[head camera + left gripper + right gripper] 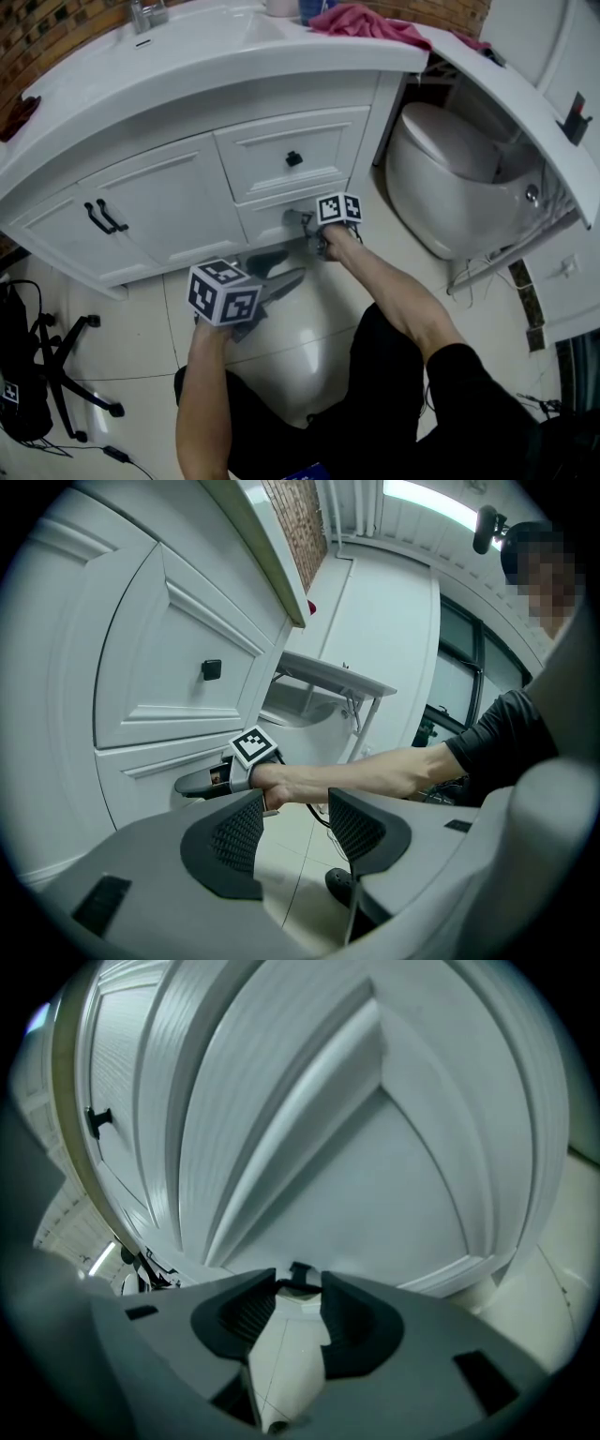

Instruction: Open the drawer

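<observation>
The white vanity has two drawers. The upper drawer [291, 150] carries a black knob [293, 158]. My right gripper [302, 221] is up against the lower drawer [267, 217], which is closed. In the right gripper view the lower drawer's small black knob [300, 1275] sits between the tips of the right gripper [299, 1288]. A narrow gap shows on each side of it, so the jaws stand open around it. My left gripper [286, 278] hangs open over the floor tiles, short of the vanity, with nothing between its pads [239, 836]. From there the right gripper [185, 783] shows at the lower drawer [131, 794].
Left of the drawers are two cabinet doors with black handles [103, 217]. A toilet [450, 173] stands close on the right. A pink cloth [361, 21] lies on the countertop [187, 56]. A black stand [61, 370] and cables lie on the floor at the left.
</observation>
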The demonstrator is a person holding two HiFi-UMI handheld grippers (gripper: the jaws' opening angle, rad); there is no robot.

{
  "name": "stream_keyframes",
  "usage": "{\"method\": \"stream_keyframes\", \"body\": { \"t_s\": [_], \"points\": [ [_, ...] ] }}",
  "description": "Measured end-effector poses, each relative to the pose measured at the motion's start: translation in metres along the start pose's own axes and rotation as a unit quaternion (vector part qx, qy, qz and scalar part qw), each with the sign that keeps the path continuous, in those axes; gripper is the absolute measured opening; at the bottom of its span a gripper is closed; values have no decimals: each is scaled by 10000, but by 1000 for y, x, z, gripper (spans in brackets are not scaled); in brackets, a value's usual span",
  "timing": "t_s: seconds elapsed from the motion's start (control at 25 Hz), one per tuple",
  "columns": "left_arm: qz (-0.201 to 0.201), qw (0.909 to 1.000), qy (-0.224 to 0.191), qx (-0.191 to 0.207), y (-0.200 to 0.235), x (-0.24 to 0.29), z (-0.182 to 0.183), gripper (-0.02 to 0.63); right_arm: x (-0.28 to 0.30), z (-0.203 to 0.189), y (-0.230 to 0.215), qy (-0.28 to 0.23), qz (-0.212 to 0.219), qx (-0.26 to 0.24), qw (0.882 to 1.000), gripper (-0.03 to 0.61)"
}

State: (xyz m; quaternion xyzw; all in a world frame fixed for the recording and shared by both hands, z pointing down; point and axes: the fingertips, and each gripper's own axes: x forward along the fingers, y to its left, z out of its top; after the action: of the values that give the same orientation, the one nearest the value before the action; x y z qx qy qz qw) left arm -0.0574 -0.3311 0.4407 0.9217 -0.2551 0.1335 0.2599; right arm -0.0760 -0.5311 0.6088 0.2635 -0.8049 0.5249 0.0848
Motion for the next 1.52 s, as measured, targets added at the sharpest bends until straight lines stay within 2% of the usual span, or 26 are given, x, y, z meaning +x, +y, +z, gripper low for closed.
{"method": "stream_keyframes", "body": {
  "t_s": [0.84,1.12,1.52],
  "points": [
    [-17,10000,5,43,-6,0,3,215,-4,-6,2,203,-79,-287,9993,169],
    [-56,9999,-10,102,-15,-1,4,215,-16,-28,7,563,-176,-577,9966,167],
    [-84,9998,-3,198,-42,-5,-2,215,-30,-48,9,735,-401,-861,9928,167]
  ]
}}
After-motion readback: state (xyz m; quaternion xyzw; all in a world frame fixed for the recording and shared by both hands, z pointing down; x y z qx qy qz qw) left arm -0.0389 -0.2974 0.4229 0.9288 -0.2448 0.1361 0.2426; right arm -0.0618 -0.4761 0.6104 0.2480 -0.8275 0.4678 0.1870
